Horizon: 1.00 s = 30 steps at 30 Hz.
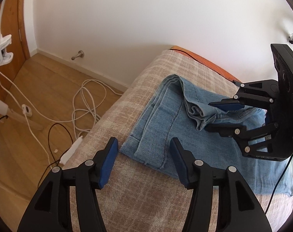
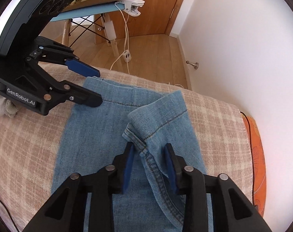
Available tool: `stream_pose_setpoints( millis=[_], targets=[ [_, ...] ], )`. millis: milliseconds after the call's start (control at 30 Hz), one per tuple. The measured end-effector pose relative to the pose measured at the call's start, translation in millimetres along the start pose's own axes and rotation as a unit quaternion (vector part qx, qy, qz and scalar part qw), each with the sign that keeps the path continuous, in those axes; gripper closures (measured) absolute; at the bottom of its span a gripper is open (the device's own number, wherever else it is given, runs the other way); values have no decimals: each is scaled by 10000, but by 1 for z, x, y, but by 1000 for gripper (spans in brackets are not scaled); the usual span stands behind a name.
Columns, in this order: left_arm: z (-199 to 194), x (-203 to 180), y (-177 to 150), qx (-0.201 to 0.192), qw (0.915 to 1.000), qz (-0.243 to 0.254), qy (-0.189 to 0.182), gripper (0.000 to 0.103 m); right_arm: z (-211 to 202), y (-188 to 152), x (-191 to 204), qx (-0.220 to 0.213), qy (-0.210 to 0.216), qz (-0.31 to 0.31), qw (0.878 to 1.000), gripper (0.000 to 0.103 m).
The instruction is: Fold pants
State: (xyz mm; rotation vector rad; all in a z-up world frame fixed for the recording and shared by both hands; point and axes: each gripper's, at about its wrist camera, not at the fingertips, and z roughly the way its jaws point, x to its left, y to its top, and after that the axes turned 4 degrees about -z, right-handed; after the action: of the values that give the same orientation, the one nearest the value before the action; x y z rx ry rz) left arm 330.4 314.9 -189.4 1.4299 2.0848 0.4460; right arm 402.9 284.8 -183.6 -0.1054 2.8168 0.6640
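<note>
On the plaid blanket (image 1: pixel 138 197), left tool (image 1: pixel 144 160) open and empty, right tool (image 2: pixel 149 160) straddling the jeans' (image 1: pixel 161 123) seam, unclamped

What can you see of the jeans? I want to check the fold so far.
The jeans are light blue denim with dark stitched seams, lying partly folded on a beige plaid blanket. One hemmed leg end reaches the blanket's near edge; another section is doubled back in a raised, rumpled fold. The right tongs straddle its thick seam; the left tongs hover open over the hem.
</note>
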Motion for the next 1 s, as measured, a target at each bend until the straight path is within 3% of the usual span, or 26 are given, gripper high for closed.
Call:
stream_pose_setpoints(
  millis=[167,200,267,300,467,633,767,867,900,933,967,1000],
  targets=[
    [2,-9,-1,-22,9993,283,247,52,-27,-3,-23,-450,-208,375,9981,92],
    [1,-10,-1,-40,9991,311,271,65,-35,-6,-29,-553,-279,469,9970,92],
    [1,-11,-1,-80,9991,341,258,73,-47,-11,-42,-711,-370,653,9946,92],
    [0,-12,-1,-139,9988,377,289,84,-53,-14,-47,-752,-406,738,9936,92],
    [-15,-23,-6,-554,9959,604,379,91,-74,-41,-70,-771,-609,1117,9889,92],
    [-41,-57,-19,-978,9880,1178,198,92,-79,-72,-77,-816,-652,1333,9856,93],
    [-60,-102,-43,-1154,9735,1975,-20,92,-83,-105,-82,-944,-600,1778,9777,92],
    [-65,-140,-68,-1194,9547,2721,-150,92,-85,-128,-82,-940,-639,2218,9684,87],
    [-64,-153,-77,-1208,9457,3013,-149,92,-86,-136,-81,-831,-739,2322,9663,84],
    [-62,-164,-87,-1227,9357,3305,-124,92,-88,-144,-81,-708,-827,2460,9631,71],
    [-59,-174,-96,-1215,9270,3547,-107,92,-92,-151,-81,-600,-910,2664,9577,65],
    [-56,-181,-102,-1164,9218,3695,-128,92,-98,-157,-81,-519,-959,2881,9514,62]
  ],
)
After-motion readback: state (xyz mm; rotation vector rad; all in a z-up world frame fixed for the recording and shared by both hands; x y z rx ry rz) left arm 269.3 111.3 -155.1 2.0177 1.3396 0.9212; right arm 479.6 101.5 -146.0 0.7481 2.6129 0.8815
